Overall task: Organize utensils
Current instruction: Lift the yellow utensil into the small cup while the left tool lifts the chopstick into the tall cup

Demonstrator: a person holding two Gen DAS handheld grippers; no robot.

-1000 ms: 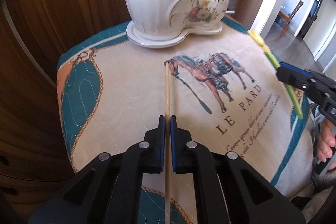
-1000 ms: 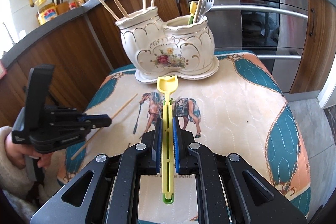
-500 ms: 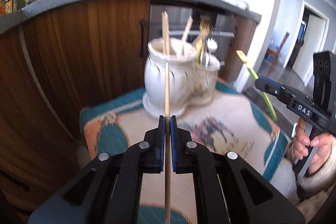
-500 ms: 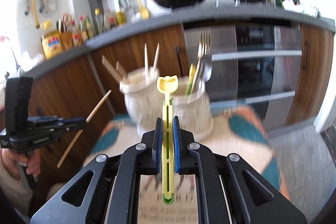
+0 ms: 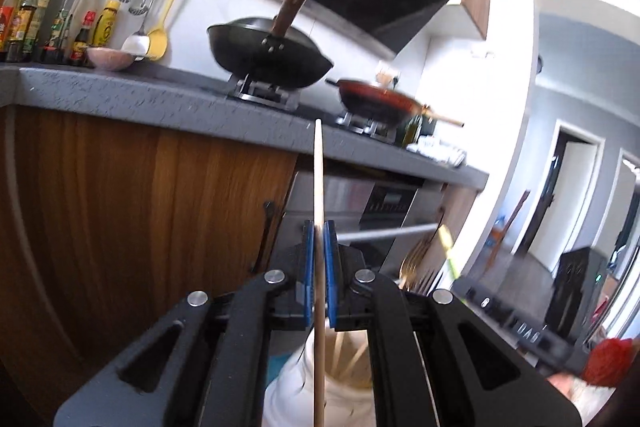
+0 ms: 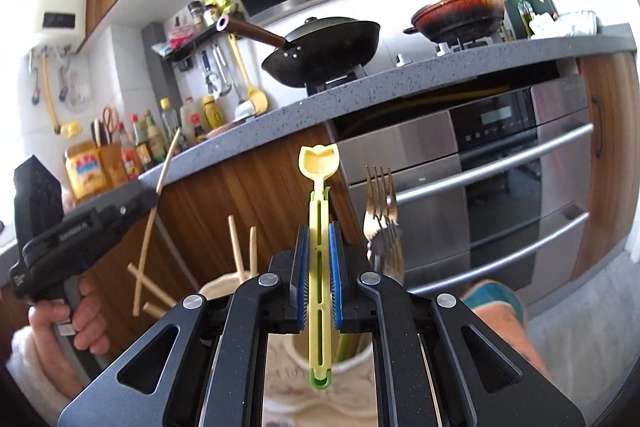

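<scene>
Wooden chopstick (image 5: 318, 187) upright; yellow spoon (image 6: 319, 227) upright above holder (image 6: 320, 403).

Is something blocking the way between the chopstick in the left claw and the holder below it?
Nothing visible blocks it. The chopstick, held in the left claw, hangs over the holder's open mouth; a few chopsticks already inside lean to one side.

Black plastic left gripper (image 5: 319, 267) and right gripper (image 6: 319, 275): blue ribbed pads, silver pivot screws, triangular cut-outs; fluffy white sleeve (image 6: 24, 359).
</scene>
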